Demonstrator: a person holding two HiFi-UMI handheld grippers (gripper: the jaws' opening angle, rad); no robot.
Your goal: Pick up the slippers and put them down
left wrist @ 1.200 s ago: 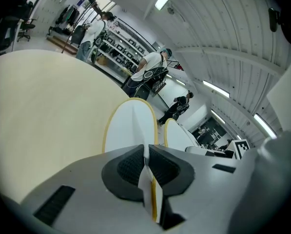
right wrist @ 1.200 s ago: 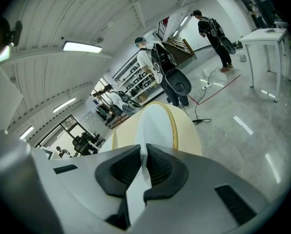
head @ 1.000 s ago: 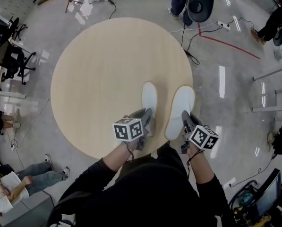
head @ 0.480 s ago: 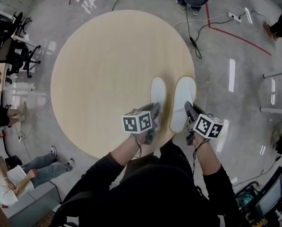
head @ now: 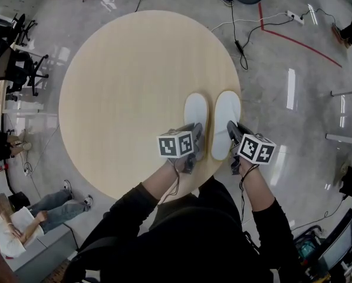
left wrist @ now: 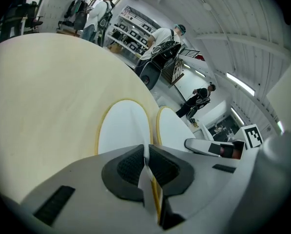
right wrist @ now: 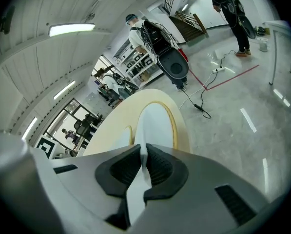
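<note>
Toward 4 o'clock on the round table (head: 122,87), as the head view shows it, the left slipper (head: 196,112) and the right slipper (head: 227,117) sit side by side, just apart, toes toward 12 o'clock and heels toward 6. Jaws of the left gripper (head: 195,138) pinch the thin heel edge of the left slipper; jaws of the right gripper (head: 231,131) pinch the heel edge of the right slipper, which lies along the table's rim. Whether the soles rest on the tabletop cannot be told. At 1 o'clock, a cable (head: 240,46) crosses the floor (head: 293,52).
</note>
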